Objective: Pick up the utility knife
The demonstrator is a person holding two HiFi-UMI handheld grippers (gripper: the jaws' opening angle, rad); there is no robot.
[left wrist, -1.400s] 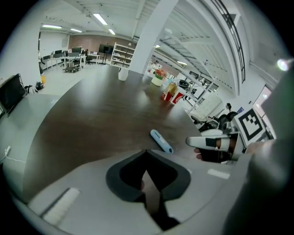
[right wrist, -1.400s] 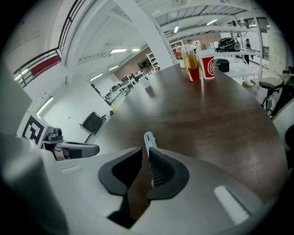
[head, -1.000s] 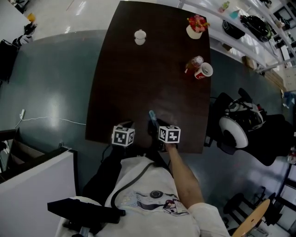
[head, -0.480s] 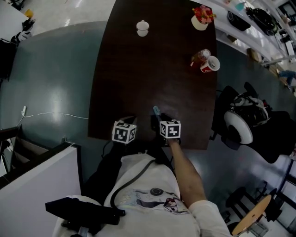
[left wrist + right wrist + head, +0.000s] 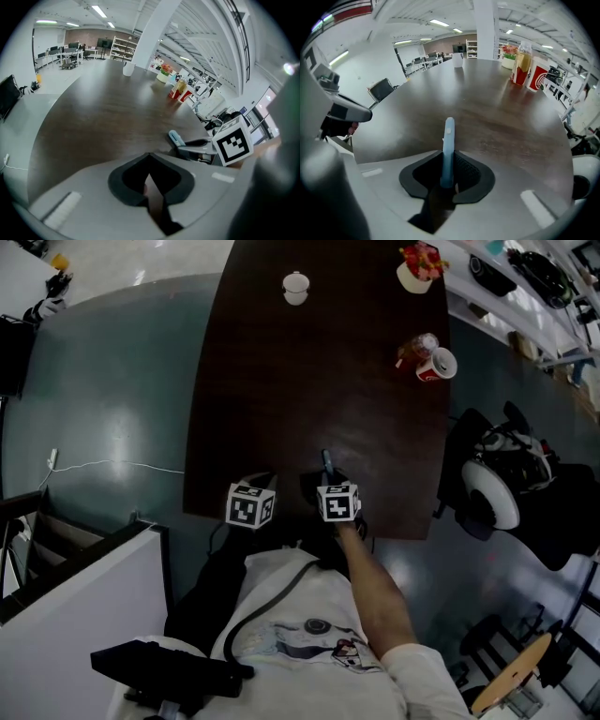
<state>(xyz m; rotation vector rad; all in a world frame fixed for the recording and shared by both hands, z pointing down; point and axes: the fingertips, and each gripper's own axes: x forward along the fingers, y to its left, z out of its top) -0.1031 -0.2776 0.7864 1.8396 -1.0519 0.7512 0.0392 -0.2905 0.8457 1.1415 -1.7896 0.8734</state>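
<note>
The utility knife (image 5: 448, 145) is slim and light blue. It stands between the black pads of my right gripper (image 5: 449, 161) and juts forward past them over the dark wooden table (image 5: 309, 381). The jaws are closing and the pads touch both sides of it. In the head view the knife (image 5: 326, 461) pokes out ahead of the right gripper (image 5: 324, 480) near the table's front edge. The left gripper (image 5: 262, 487) sits just to its left, also at the front edge. Its jaws meet at the tip (image 5: 149, 155) with nothing between them. The left gripper view shows the knife (image 5: 175, 138) off to the right.
At the table's far end stand a white cup (image 5: 296, 287), a flower pot (image 5: 417, 266), a bottle (image 5: 416, 347) and a red mug (image 5: 439, 365). An office chair (image 5: 495, 491) stands by the table's right side. A white cable (image 5: 112, 465) lies on the floor at left.
The right gripper has rolled and sunk slightly, so the knife now points straighter away from me. The left gripper has stayed where it was.
</note>
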